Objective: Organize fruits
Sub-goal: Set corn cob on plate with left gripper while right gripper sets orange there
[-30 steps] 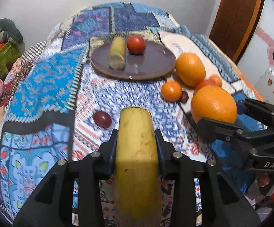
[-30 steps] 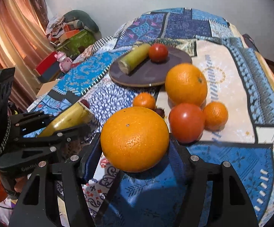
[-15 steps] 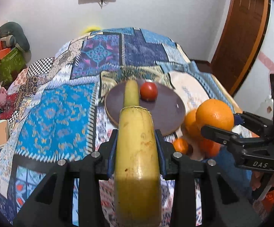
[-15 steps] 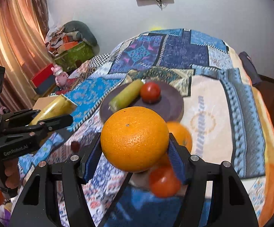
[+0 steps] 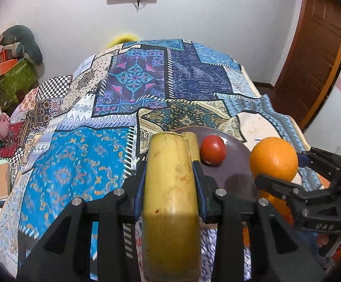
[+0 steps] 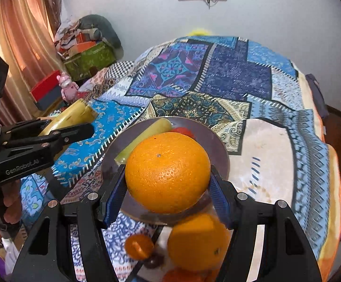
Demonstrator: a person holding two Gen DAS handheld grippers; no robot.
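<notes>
My left gripper [image 5: 170, 171] is shut on a yellow banana [image 5: 170, 199] and holds it in the air before the dark round plate [image 5: 236, 162]. My right gripper [image 6: 168, 181] is shut on a large orange [image 6: 168, 171], held above the plate's near edge [image 6: 222, 155]. On the plate lie a second banana [image 6: 144, 138] and a red tomato [image 5: 212, 149]. The right gripper with its orange [image 5: 274, 159] shows at the right of the left wrist view; the left gripper's banana [image 6: 74, 115] shows at the left of the right wrist view.
Below the right gripper on the patchwork cloth [image 6: 271, 155] lie another orange [image 6: 198, 242], a small orange fruit [image 6: 138, 246] and a dark small fruit [image 6: 155, 260]. Clutter and a pink toy [image 6: 66, 87] stand at the left; a wooden door [image 5: 311, 54] at the right.
Both grippers have risen and moved forward toward the plate with their fruit. The loose fruits have dropped below the right gripper; the plate is now close.
</notes>
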